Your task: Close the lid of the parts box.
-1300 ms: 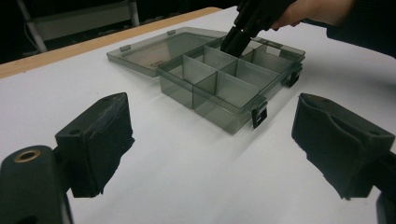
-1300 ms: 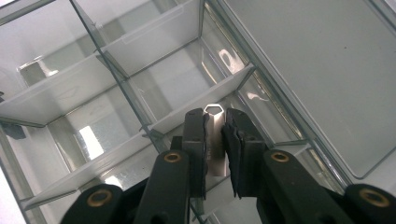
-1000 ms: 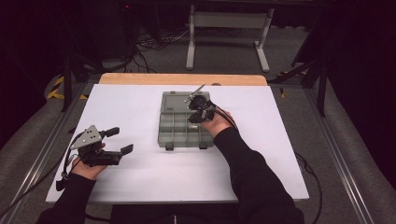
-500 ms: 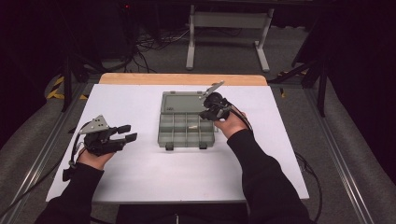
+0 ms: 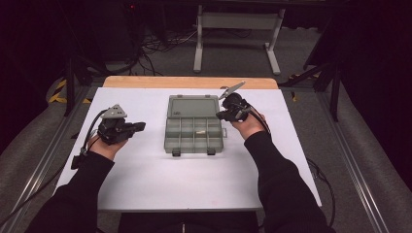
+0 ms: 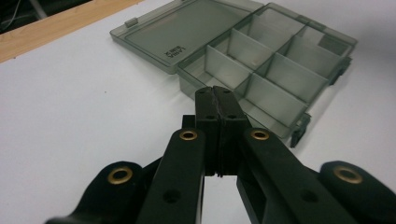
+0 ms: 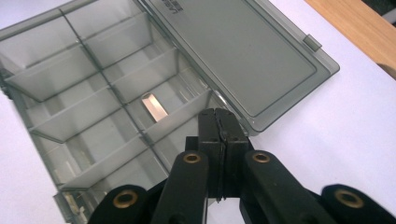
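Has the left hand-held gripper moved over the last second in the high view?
Yes. The left hand-held gripper has moved forward and inward, toward the open organizer box, which stayed put on the table. Its jaws are shut and empty.

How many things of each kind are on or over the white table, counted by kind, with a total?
Hand-held tool: 2, left tool and right tool, both with jaws together
Compartment box, lid open: 1
Small pale piece in one compartment: 1
Total: 4
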Demonstrator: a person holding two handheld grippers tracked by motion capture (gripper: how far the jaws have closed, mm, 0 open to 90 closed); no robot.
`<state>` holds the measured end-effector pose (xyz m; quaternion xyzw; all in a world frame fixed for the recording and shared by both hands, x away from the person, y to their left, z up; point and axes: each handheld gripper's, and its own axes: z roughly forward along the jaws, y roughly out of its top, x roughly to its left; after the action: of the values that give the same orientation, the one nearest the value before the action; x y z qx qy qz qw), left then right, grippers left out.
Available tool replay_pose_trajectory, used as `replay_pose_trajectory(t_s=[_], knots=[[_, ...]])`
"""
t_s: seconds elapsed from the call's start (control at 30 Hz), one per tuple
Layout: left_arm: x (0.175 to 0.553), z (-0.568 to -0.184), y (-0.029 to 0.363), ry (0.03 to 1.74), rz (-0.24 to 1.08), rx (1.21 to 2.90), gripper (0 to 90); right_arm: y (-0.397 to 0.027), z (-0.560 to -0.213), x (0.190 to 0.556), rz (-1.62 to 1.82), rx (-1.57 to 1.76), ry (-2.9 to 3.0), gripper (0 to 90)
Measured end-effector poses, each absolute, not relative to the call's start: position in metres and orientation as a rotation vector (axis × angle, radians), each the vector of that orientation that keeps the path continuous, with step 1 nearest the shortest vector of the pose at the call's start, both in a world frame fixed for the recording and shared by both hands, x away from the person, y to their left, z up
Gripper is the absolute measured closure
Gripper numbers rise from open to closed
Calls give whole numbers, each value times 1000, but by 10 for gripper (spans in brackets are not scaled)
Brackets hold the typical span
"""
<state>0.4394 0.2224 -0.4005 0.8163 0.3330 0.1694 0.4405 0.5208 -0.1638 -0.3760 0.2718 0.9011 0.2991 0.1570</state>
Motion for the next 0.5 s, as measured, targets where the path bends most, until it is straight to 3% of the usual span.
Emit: replay_pose_trajectory(t_s=[0.5], knots=[[483, -392, 196, 948, 441, 2058, 899, -173, -380, 542, 843, 823, 2573, 900]])
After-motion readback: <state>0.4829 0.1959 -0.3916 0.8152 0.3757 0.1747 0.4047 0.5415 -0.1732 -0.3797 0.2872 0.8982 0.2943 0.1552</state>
